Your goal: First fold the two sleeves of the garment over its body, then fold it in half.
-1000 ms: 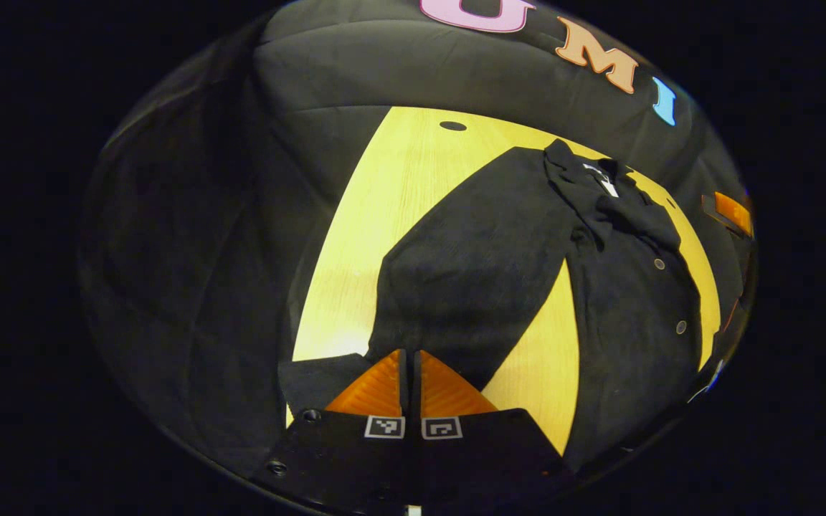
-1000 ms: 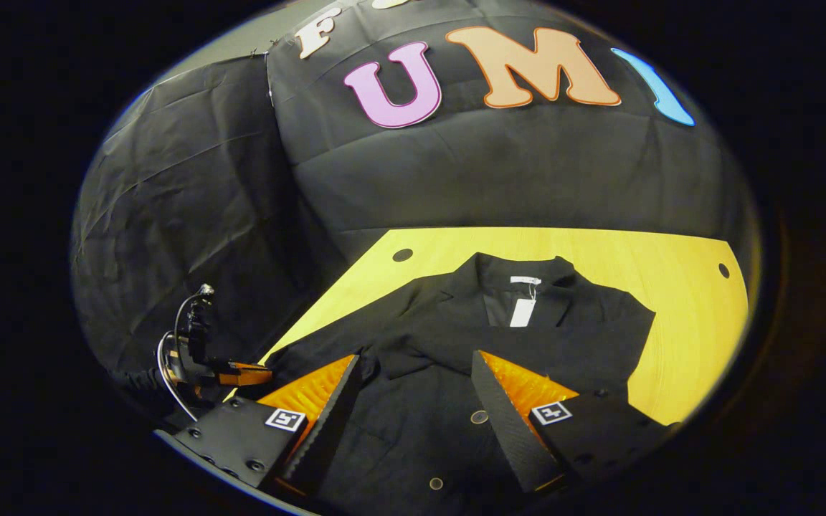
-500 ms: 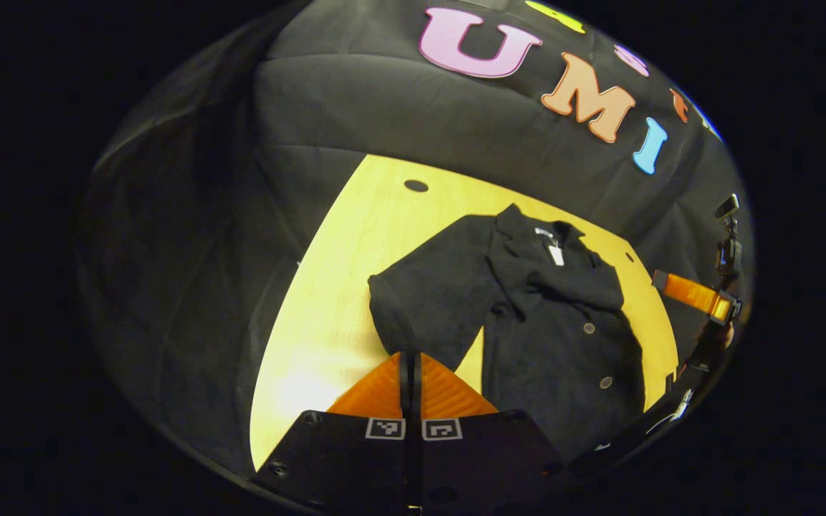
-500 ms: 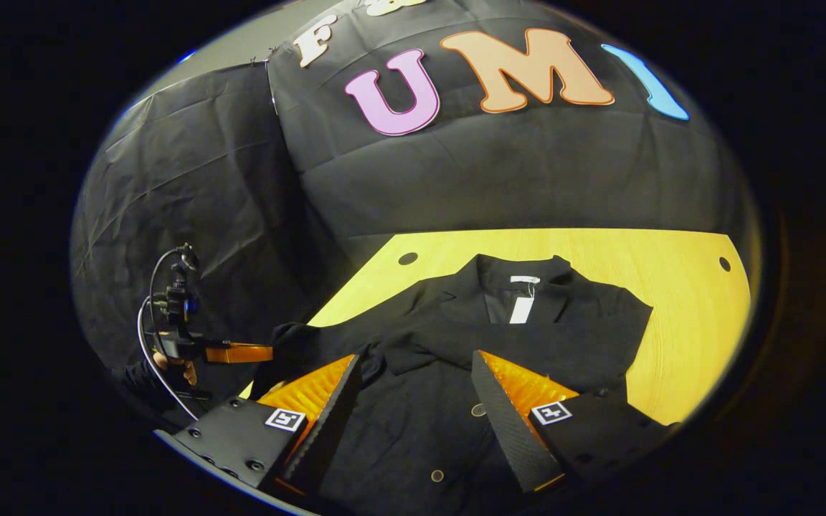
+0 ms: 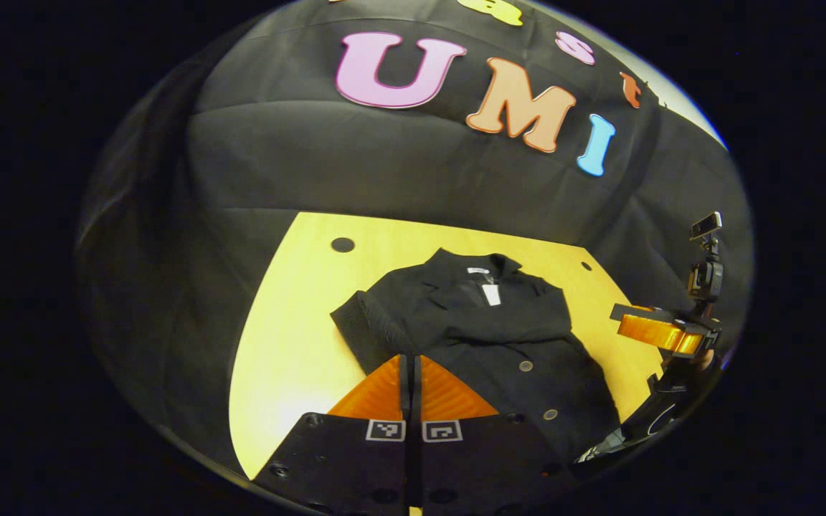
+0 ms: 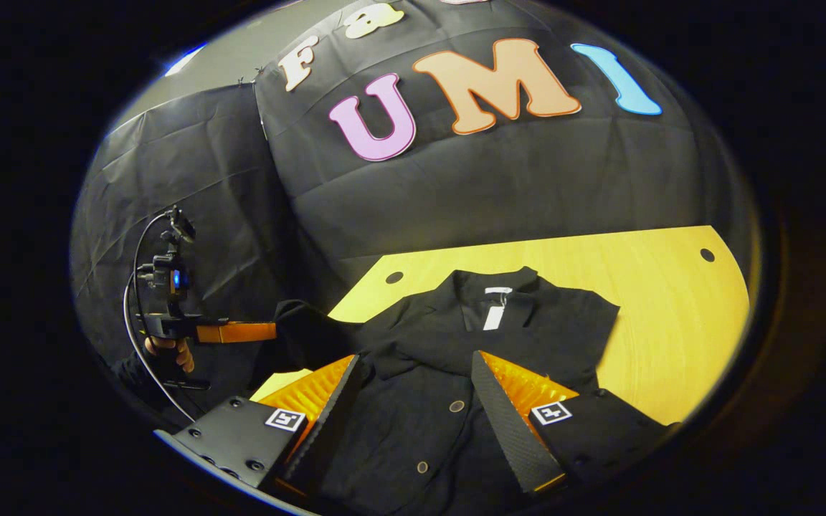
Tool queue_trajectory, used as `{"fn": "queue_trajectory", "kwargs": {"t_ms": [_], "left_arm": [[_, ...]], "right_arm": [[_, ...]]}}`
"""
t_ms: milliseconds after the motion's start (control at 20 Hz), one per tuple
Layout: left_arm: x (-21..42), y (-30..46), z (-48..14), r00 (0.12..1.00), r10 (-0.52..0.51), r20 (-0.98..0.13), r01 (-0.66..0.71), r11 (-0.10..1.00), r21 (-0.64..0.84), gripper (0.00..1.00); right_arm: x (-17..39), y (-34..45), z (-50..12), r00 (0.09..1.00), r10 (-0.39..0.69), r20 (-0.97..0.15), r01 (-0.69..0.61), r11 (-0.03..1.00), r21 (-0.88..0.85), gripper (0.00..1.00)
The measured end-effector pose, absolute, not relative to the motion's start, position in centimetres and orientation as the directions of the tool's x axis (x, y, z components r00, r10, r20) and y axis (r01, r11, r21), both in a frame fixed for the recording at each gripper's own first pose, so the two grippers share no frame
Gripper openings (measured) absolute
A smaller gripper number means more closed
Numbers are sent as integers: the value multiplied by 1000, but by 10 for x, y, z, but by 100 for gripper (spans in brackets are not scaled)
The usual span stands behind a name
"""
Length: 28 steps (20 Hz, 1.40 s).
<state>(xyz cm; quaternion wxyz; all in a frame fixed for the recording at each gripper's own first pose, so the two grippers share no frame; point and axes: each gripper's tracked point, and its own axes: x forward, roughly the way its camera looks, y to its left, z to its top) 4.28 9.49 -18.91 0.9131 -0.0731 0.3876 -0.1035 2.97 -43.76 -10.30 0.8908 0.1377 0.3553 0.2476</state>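
A black buttoned jacket (image 5: pixel 528 351) lies face up on the yellow table (image 5: pixel 284 344), collar toward the back wall. My left gripper (image 5: pixel 410 358) is shut on the cuff of one sleeve (image 5: pixel 366 326), which rises from the shoulder to its fingers. In the right gripper view, the left gripper (image 6: pixel 269 332) holds that sleeve (image 6: pixel 305 326) lifted above the table's left edge, beside the jacket (image 6: pixel 427 337). The other sleeve lies across the chest. My right gripper (image 6: pixel 414 358) hangs open above the jacket's front, holding nothing; in the left gripper view the right gripper (image 5: pixel 632 326) is at the right.
The table (image 6: pixel 671 322) has small round holes near its back corners (image 6: pixel 707 254). Black cloth walls stand close behind and to the sides. A hand (image 6: pixel 176 351) holds the left gripper's handle, with a cable looping above it. Bare tabletop lies to the jacket's right.
My left gripper has lifted the sleeve cuff off the table and risen, so the whole jacket now lies farther below it. The right gripper stayed open and barely shifted.
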Motion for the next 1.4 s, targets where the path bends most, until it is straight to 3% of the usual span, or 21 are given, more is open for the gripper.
{"fn": "queue_trajectory", "kwargs": {"t_ms": [450, 850, 1200, 1350, 1400], "left_arm": [[97, -3, -181, 660, -323, -678, 248, 946, -209, 0], [125, -90, -218, 569, -374, -732, 322, 921, -219, 0], [143, -142, -263, 507, -356, -785, 318, 924, -213, 0], [168, -156, -270, 555, -276, -785, 289, 948, -129, 0], [175, -170, -262, 578, -295, -761, 293, 945, -144, 0]], "right_arm": [[11, -512, -106, 676, 480, -559, -254, 864, 435, 98], [-15, -586, -125, 698, 400, -594, -141, 890, 434, 98], [-26, -629, -142, 695, 367, -619, -57, 886, 461, 98], [-25, -639, -152, 681, 361, -637, -43, 888, 458, 98], [-25, -642, -154, 678, 358, -642, -35, 888, 459, 98]]}}
